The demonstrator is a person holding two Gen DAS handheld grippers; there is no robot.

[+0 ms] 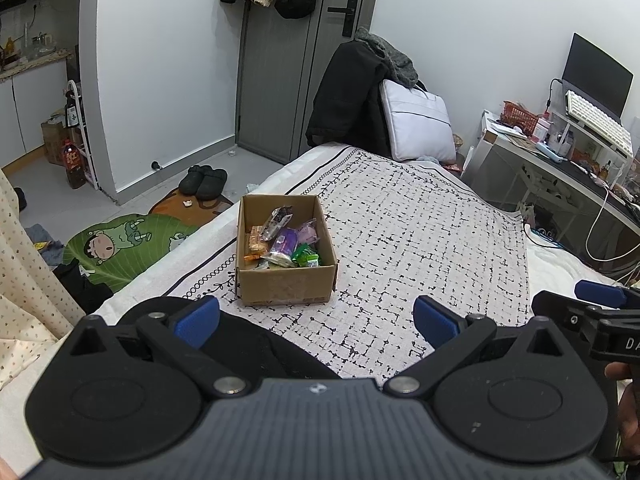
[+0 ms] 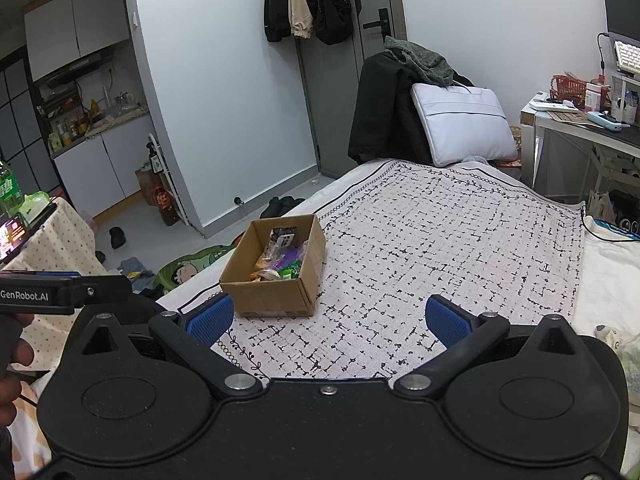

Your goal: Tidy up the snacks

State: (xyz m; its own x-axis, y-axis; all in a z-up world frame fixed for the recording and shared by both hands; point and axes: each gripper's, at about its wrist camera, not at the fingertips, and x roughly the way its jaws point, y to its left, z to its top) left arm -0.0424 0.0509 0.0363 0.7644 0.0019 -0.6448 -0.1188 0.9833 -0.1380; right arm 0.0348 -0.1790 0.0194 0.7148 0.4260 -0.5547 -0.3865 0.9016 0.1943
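A brown cardboard box (image 1: 285, 285) stands on the patterned bed cover (image 1: 420, 240). It holds several wrapped snacks (image 1: 282, 240), among them purple, green and orange packets. It also shows in the right wrist view (image 2: 272, 294) with the snacks (image 2: 280, 258) inside. My left gripper (image 1: 316, 320) is open and empty, just short of the box and a little to its right. My right gripper (image 2: 328, 320) is open and empty, near the box's front right corner. Each gripper's side shows in the other's view, the right one (image 1: 600, 300) and the left one (image 2: 60, 288).
The bed's left edge drops to a floor with a cartoon mat (image 1: 120, 244) and black shoes (image 1: 202, 180). A chair with a black coat (image 1: 352, 96) and a white cushion (image 1: 420, 124) stands beyond the bed. A cluttered desk (image 1: 568, 160) is at the right.
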